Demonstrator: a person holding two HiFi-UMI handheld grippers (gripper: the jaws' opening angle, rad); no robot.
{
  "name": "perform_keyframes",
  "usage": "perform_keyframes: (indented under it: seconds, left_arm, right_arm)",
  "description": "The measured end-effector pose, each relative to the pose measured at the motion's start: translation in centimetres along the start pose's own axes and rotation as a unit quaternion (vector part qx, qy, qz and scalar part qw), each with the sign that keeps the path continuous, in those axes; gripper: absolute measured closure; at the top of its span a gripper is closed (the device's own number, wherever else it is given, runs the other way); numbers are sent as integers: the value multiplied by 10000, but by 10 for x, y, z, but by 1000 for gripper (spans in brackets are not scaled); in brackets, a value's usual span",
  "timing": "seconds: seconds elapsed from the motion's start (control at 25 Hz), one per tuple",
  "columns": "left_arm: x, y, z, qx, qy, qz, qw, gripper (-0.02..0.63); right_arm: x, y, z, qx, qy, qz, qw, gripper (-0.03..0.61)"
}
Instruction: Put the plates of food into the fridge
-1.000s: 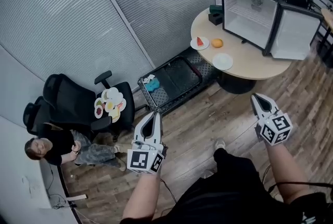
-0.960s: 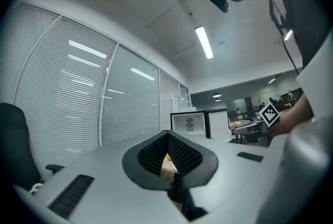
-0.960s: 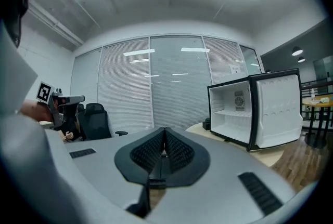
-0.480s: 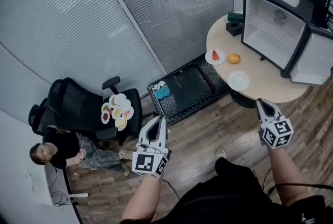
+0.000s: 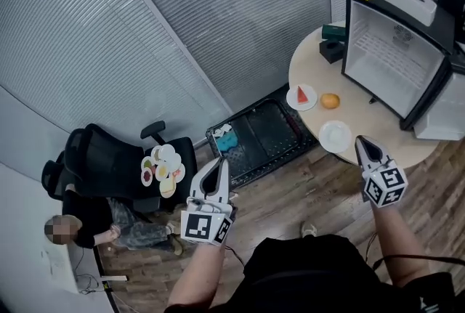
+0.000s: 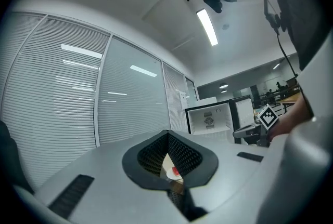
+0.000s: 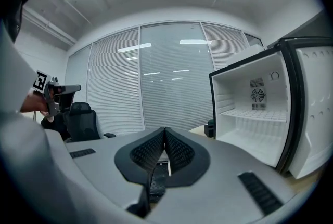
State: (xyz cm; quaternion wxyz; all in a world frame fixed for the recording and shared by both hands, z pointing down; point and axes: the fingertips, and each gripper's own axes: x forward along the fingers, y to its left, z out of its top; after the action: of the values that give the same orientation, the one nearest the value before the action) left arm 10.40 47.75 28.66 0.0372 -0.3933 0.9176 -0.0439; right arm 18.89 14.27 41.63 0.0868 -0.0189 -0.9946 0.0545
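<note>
An open, empty mini fridge [image 5: 392,61] stands on the round table [image 5: 378,131], its door [image 5: 445,115] swung out to the right. In front of it lie a plate with a watermelon slice [image 5: 301,96], a loose orange [image 5: 330,101] and an empty white plate [image 5: 335,136]. My right gripper [image 5: 360,140] is shut and empty, its tip just beside the empty plate at the table's near edge; the fridge [image 7: 255,119] fills its own view. My left gripper [image 5: 221,162] is shut and empty over the floor, well left of the table. Through its jaws the watermelon plate [image 6: 174,171] shows.
An office chair [image 5: 109,159] at the left carries several small plates of food [image 5: 163,168]. A person sits on the floor below it. A black cart tray [image 5: 260,131] with a blue cloth [image 5: 227,136] stands between chair and table. Dark boxes [image 5: 333,43] sit left of the fridge.
Both grippers have travelled toward the table together with the person. The table and fridge have come closer, and the right gripper's tip now reaches the table's edge by the empty plate.
</note>
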Motion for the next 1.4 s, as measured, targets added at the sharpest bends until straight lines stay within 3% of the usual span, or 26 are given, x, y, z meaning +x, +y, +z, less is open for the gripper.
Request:
perform_keyframes:
  seconds: [0.4, 0.76, 1.08, 1.24, 1.4]
  left_arm:
    - [98, 24, -12, -31, -13, -364, 9993, 611]
    - [225, 49, -24, -106, -178, -1429, 9895, 611]
    - [333, 70, -32, -188, -299, -2556, 9661, 611]
    - [370, 66, -45, -251, -294, -3131, 9489, 611]
    - [396, 39, -51, -333, -356, -3751, 9257, 611]
  right_arm:
    - [60, -42, 1, 135, 75, -252, 9996, 574]
    - [102, -75, -3, 418, 130, -1181, 9920, 574]
    - [139, -91, -5, 815, 33, -2220, 9716, 574]
    - [137, -92, -21, 1264, 21, -2840, 9505, 574]
    - [116, -90, -39, 1603, -64, -3393, 9269, 574]
